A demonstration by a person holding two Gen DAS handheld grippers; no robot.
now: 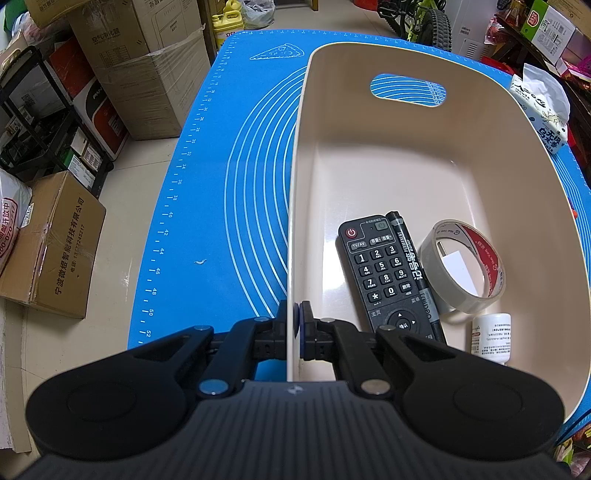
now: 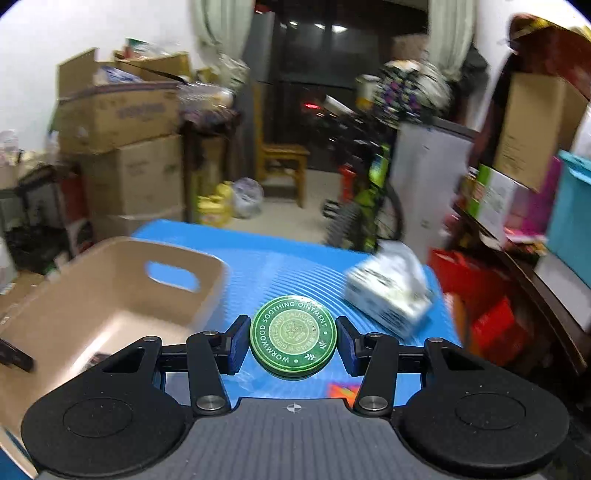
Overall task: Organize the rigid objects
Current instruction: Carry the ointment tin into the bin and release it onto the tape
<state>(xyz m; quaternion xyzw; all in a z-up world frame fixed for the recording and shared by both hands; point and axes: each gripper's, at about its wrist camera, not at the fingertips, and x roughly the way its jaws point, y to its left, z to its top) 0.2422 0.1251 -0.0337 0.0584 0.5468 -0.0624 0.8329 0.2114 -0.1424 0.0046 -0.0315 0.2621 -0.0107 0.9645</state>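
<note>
A beige plastic bin (image 1: 424, 122) stands on the blue mat (image 1: 229, 155). My left gripper (image 1: 294, 328) is shut on the bin's left wall near its front corner. Inside lie a black remote (image 1: 380, 273), a black marker (image 1: 413, 273), a roll of tape (image 1: 461, 266) and a small white bottle (image 1: 491, 338). My right gripper (image 2: 293, 338) is shut on a round green ointment tin (image 2: 293, 336) and holds it above the mat (image 2: 280, 269), right of the bin (image 2: 92, 295).
A tissue pack (image 1: 543, 107) lies on the mat right of the bin; it also shows in the right wrist view (image 2: 388, 291), blurred. Cardboard boxes (image 1: 55, 243) and a rack stand on the floor to the left. Shelves and a bicycle (image 1: 424, 18) stand behind and right.
</note>
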